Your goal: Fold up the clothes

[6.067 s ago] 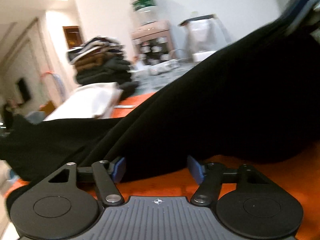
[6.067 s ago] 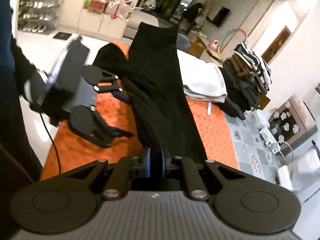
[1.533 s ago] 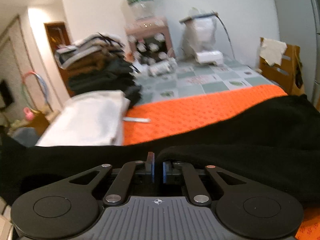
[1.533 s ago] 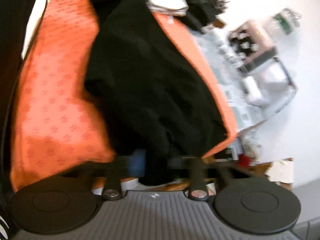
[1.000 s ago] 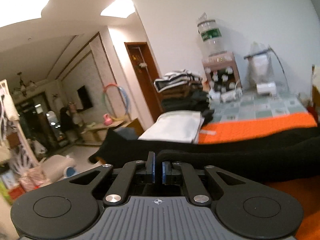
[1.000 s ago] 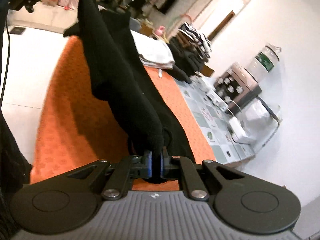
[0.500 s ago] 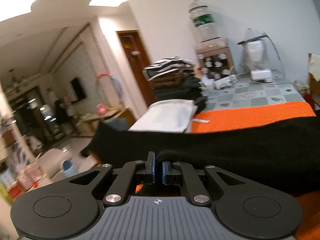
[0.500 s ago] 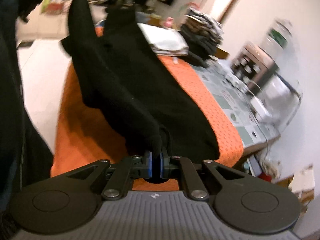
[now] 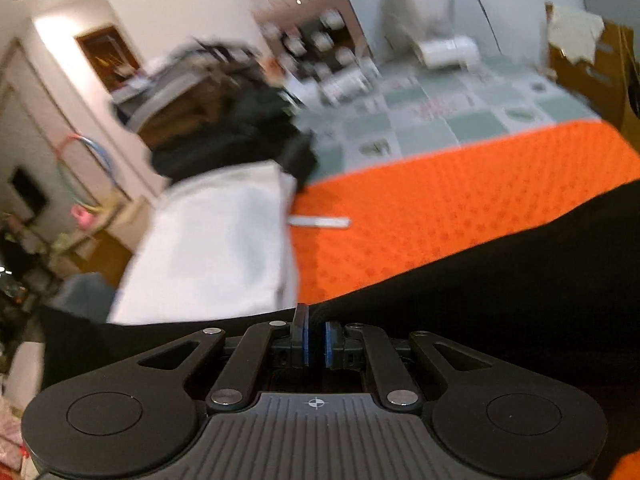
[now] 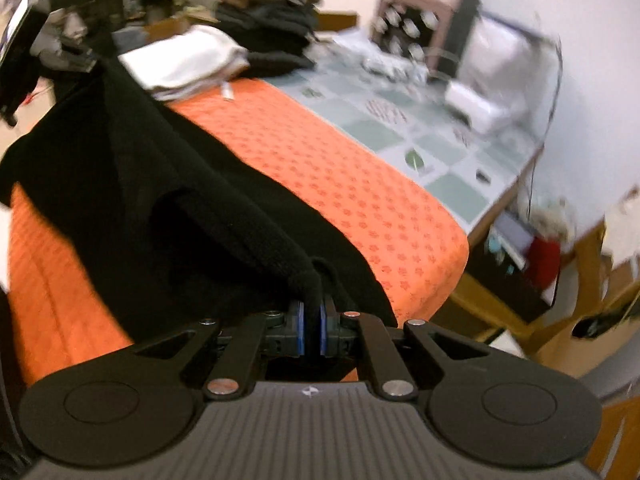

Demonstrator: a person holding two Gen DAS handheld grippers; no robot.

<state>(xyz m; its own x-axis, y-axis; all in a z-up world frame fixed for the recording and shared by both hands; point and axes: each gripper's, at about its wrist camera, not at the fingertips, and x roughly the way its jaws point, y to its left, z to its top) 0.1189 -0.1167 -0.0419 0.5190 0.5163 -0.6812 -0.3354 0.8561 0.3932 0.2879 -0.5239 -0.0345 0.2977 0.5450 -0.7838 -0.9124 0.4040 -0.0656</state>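
Gripping the black garment (image 10: 168,184) at two points, I have my right gripper (image 10: 313,330) clenched on a bunched, rope-like roll of its edge at the bottom centre of the right wrist view, and my left gripper (image 9: 315,340) pinched shut on another stretch of that edge at the bottom centre of the left wrist view. I judge the two holds are set apart so the cloth hangs taut between them and can be laid flat for a fold. It is a soft, matte knit – thick where it rolls, draping in loose ridges across the orange cloth (image 10: 340,168) towards the upper left. That cloth is dimpled with a small repeated pattern and covers the near part of the table. Beyond it, a folded white garment (image 9: 224,240) sits at centre left of the left wrist view – flat and smooth – with a stack of dark folded clothes (image 9: 224,128) behind it
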